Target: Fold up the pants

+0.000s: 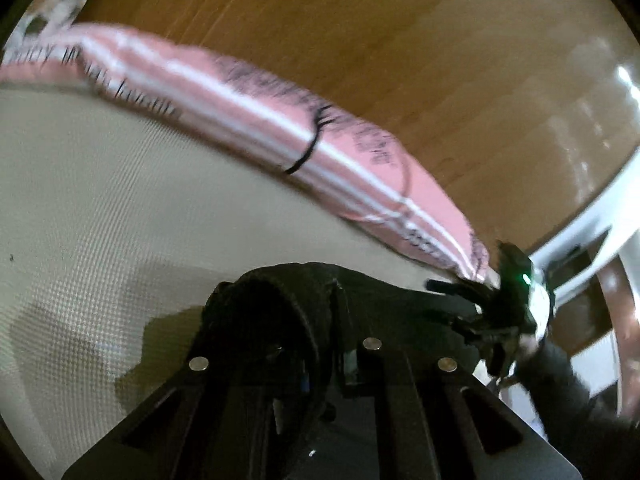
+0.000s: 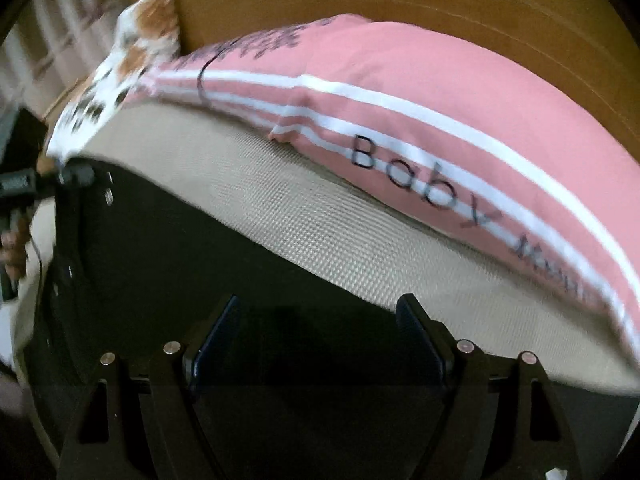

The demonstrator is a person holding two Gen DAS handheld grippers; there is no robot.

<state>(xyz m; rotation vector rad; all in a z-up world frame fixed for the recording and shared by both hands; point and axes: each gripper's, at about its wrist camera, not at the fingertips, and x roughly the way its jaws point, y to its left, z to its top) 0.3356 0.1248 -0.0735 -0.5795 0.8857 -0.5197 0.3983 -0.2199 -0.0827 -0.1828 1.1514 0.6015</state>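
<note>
Black pants lie on a beige textured mattress (image 1: 100, 208). In the left wrist view my left gripper (image 1: 320, 344) is shut on a bunched fold of the black pants (image 1: 272, 304), held over the mattress. In the right wrist view my right gripper (image 2: 320, 332) is open, its two fingers (image 2: 416, 332) wide apart just above the flat black pants (image 2: 180, 248), holding nothing. The other gripper (image 2: 24, 188) shows at the left edge of that view, and in the left wrist view (image 1: 508, 304) at the right.
A long pink pillow with white stripes and black lettering (image 2: 420, 128) lies along the far edge of the mattress (image 2: 320, 232), also in the left wrist view (image 1: 248, 108). A spotted cushion (image 2: 132, 52) sits at its end. A wooden headboard (image 1: 360, 40) stands behind.
</note>
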